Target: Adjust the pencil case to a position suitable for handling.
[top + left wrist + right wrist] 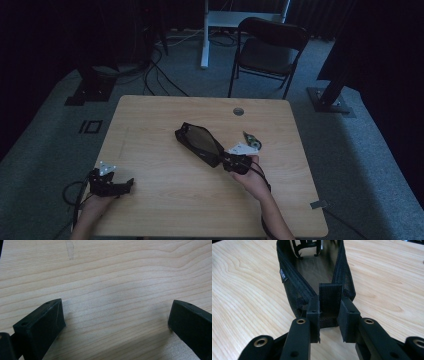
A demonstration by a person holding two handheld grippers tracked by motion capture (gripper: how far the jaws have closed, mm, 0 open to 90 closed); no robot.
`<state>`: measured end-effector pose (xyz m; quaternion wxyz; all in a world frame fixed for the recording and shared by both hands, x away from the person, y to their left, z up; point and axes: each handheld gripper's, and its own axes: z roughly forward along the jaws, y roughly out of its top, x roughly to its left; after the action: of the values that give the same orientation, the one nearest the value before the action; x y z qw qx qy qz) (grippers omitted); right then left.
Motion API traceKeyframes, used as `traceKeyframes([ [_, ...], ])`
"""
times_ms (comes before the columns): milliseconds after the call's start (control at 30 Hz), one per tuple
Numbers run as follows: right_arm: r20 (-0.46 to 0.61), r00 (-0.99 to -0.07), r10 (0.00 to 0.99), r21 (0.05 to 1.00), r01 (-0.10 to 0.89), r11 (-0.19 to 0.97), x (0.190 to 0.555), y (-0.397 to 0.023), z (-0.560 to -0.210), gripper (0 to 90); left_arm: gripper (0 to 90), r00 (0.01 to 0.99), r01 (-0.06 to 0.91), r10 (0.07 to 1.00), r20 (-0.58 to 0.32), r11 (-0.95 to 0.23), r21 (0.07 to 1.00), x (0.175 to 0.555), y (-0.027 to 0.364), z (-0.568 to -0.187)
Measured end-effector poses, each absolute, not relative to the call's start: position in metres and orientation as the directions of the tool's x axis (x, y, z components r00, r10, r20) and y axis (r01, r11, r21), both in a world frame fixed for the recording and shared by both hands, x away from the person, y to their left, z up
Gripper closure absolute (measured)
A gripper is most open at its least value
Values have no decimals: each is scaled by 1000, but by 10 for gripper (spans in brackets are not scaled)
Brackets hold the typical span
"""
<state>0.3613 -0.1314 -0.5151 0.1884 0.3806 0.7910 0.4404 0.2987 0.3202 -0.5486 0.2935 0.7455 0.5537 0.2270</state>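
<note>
A black mesh pouch [199, 143] lies open on the wooden table [150, 120], stretching from the middle toward the right hand. My right gripper [235, 162] is shut on the pouch's fabric tab [330, 298] at its near end. In the right gripper view the tab stands upright between the two jaws and the pouch [312, 267] opens away from them. My left gripper [111, 183] rests at the table's front left corner, jaws spread wide over bare wood [112, 290] with nothing between them.
A small white and green packet [248, 145] lies just right of the pouch, beside the right hand. A round cable hole [238, 111] sits near the table's far edge. A black folding chair [267, 50] stands beyond the table.
</note>
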Motion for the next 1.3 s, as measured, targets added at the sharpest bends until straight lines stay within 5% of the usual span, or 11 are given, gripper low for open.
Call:
traceKeyframes([
  [1300, 22, -483, 875, 862, 452, 228, 286, -202, -522, 728, 7, 285, 692, 958, 16, -217, 689, 299, 320, -549],
])
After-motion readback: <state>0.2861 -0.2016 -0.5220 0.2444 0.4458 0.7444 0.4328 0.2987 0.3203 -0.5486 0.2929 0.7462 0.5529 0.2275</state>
